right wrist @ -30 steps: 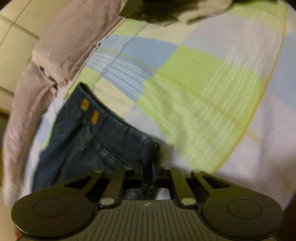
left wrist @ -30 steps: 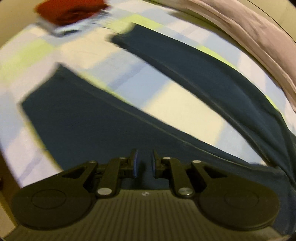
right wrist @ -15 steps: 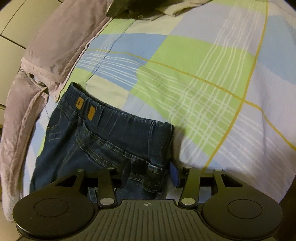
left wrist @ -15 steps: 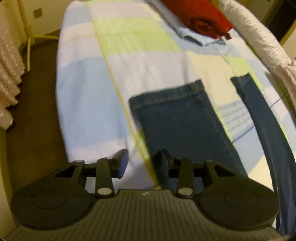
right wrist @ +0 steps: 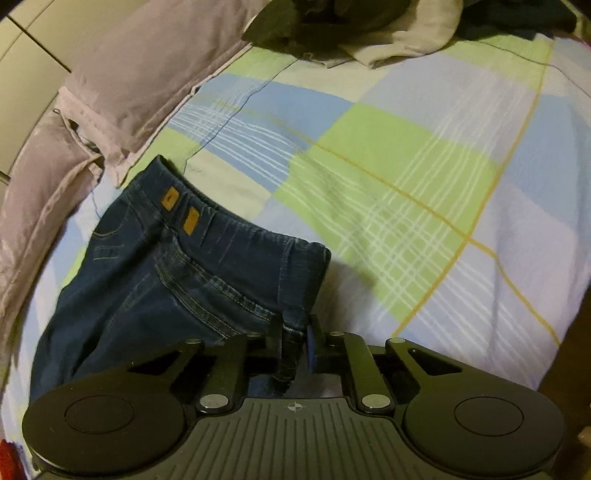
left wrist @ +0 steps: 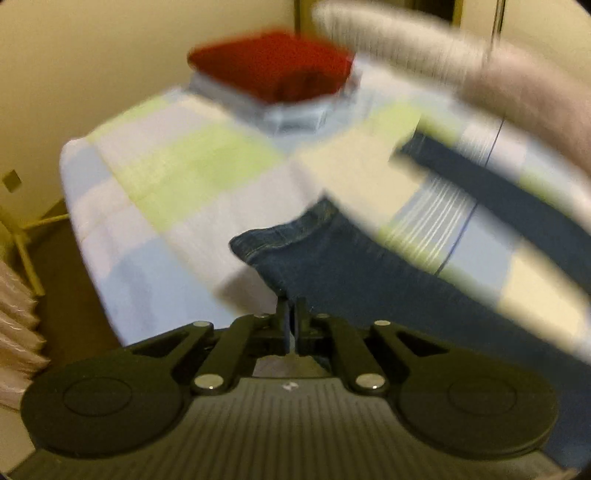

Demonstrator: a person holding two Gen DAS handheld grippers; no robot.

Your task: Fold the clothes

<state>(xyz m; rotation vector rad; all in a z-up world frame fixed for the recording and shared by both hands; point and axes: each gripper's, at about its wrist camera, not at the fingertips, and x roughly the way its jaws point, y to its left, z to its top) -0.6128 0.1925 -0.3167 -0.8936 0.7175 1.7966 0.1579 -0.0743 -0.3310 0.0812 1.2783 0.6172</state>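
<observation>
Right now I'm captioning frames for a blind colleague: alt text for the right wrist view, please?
The right gripper is closing on the waistband corner of dark blue denim jeans lying on a green, blue and white checked bedsheet. A mauve pillow sits at upper left, with crumpled dark clothes beyond.

Dark blue jeans (right wrist: 166,280) spread flat on checked bedspread (right wrist: 388,177), legs apart

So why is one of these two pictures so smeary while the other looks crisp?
Left wrist view: motion blur smears the red folded cloth and checked bedspread; only the gripper stays sharp. Right wrist view: crisp, jeans stitching readable, dim yellowish light, fisheye bending the edges.
</observation>
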